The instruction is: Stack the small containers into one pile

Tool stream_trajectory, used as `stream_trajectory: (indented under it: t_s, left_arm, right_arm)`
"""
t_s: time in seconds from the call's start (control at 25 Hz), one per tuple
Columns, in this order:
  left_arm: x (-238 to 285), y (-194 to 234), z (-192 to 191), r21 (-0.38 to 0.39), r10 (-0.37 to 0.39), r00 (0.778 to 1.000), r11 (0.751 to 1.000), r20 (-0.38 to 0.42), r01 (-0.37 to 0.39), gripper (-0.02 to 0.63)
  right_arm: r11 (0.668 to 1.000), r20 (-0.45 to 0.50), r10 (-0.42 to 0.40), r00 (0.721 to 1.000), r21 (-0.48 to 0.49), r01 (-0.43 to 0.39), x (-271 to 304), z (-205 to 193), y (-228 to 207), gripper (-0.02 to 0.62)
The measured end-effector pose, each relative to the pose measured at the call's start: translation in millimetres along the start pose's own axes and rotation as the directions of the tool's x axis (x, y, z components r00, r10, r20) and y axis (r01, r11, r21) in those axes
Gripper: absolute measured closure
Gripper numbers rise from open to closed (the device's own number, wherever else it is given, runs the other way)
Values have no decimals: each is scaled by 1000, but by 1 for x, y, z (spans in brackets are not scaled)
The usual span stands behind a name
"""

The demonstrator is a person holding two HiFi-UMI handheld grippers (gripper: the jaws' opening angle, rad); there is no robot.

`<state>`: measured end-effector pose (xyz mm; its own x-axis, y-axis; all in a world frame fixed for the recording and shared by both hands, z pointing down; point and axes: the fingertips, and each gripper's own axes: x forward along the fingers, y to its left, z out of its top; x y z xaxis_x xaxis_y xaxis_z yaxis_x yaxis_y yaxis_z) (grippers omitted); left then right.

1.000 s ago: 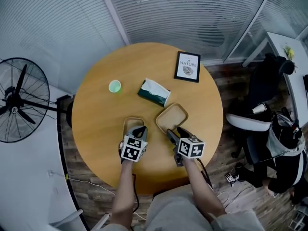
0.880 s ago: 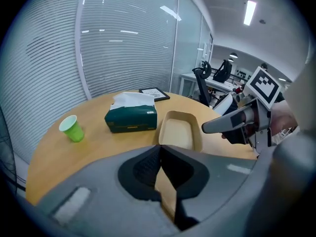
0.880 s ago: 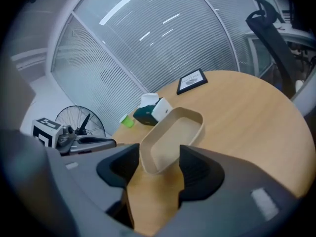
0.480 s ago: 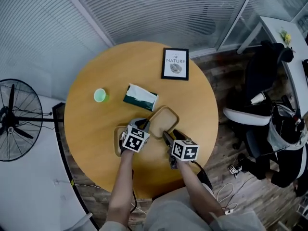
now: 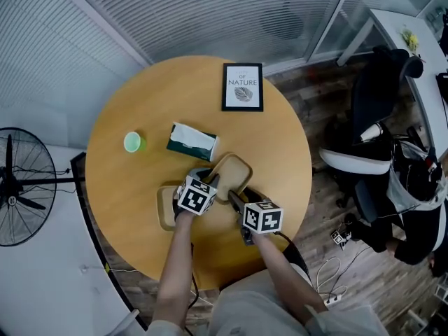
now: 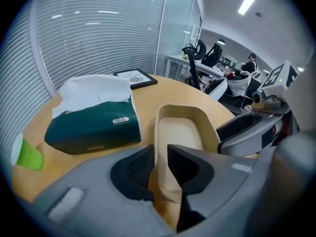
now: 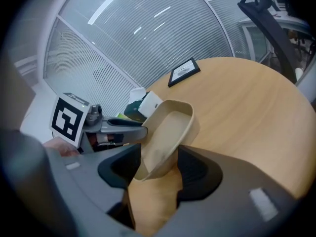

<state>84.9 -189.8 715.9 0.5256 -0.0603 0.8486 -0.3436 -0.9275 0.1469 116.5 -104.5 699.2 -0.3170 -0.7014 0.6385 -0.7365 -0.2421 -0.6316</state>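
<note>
Two shallow beige containers lie on the round wooden table (image 5: 280,152). One beige container (image 5: 235,166) sits in the middle between both grippers. My left gripper (image 5: 208,179) is shut on its left rim wall, which runs up between the pads (image 6: 159,164). My right gripper (image 5: 234,196) has that container's near end (image 7: 170,125) between its jaws, which are closing, with the pads against its sides. The second beige container (image 5: 165,208) rests on the table to the left, half hidden under my left gripper's marker cube.
A dark green tissue box (image 5: 192,142) lies just beyond the containers, with a small green cup (image 5: 132,142) to its left. A framed picture (image 5: 242,87) lies at the far edge. Off the table stand a fan (image 5: 21,184) and an office chair (image 5: 364,145).
My left gripper left the left container and swung right onto the middle container's rim. The left container now shows uncovered. The right gripper stayed at the middle container's near end.
</note>
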Motion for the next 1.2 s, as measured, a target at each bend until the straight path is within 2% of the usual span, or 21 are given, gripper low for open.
stream_trajectory:
  t_s: [0.44,0.8,1.2]
  left_arm:
    - [-36,-15,-13,-51,38,998,998,46,-35,525]
    - [-91,-7,-35,-102,114,991,989,73,-106,525]
    - [-157,18,-73,-173,222,971,964,94,-203,526]
  right_arm:
    - [1000,17,-2,1000,-21,2,-11,-4,20,365]
    - [993,9,81,997,-83,-80,-13,-7,76,359]
    - [970,-42,189,981,-146,-193,4,-21,142,359]
